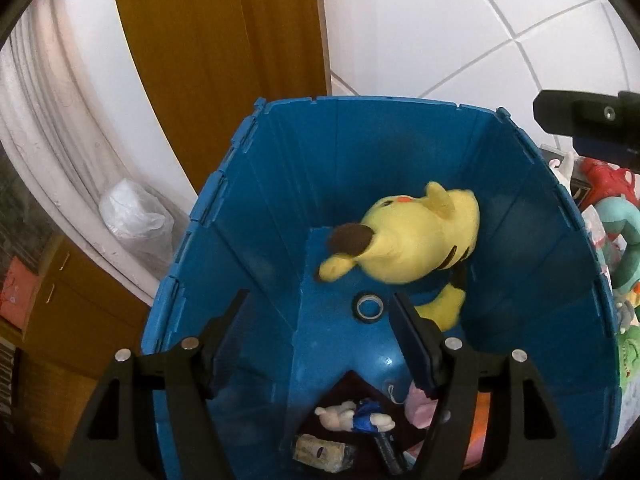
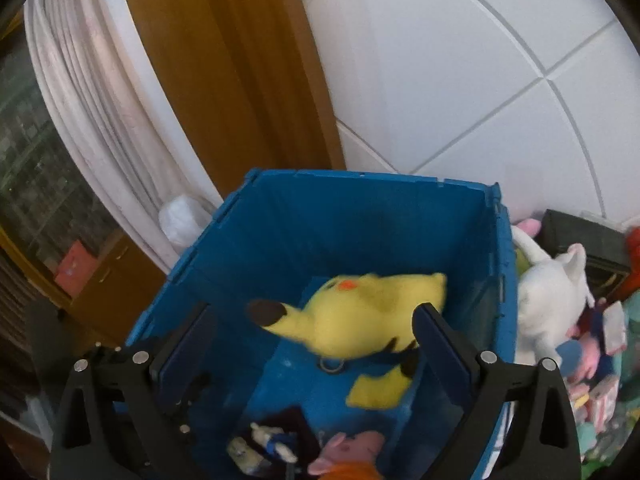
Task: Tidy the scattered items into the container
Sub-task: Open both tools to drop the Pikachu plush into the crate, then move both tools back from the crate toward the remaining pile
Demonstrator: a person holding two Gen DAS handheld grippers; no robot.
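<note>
While both grippers are held above the blue container (image 1: 248, 216), a yellow plush (image 1: 416, 240) is seen inside it, blurred, its long axis running left to right, just ahead of the fingers and toward their right side. The left gripper (image 1: 320, 344) and the right gripper (image 2: 316, 344) are both spread apart and nothing is gripped. Smaller items are seen on the container floor: a tape ring (image 1: 369, 307), a small figure (image 1: 356, 420), a pink toy (image 2: 352, 446). Outside the right wall, a white plush (image 2: 552, 304) and other toys remain piled, nearer the right gripper; that wall stands between.
</note>
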